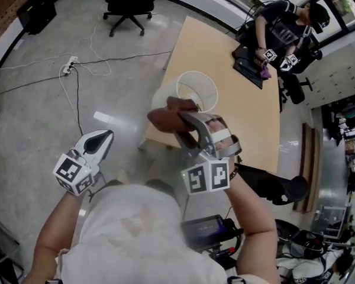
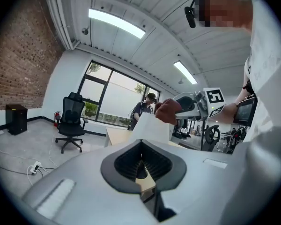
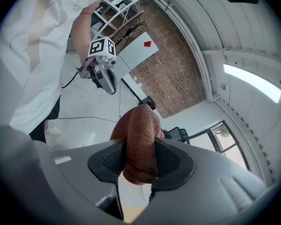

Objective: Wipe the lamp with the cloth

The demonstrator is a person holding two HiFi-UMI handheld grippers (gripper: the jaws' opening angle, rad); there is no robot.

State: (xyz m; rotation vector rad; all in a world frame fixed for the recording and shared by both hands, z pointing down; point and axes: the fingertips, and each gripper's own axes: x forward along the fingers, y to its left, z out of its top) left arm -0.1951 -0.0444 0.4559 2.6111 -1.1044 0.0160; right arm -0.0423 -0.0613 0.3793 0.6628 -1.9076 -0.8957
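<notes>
Wiping looked barely begun, so I judged most of the shade was left to do. My right gripper (image 1: 178, 119) clamped the bunched cloth (image 1: 165, 115) between half-spread jaws. The lamp (image 1: 196, 91) stood just beside it at one o'clock. My left gripper (image 1: 100, 139) hung closed and empty at eight o'clock.

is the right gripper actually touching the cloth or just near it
Touching. The right gripper view shows the brown cloth pinched between the pads of the right gripper, pressed on both sides with no gap.
</notes>
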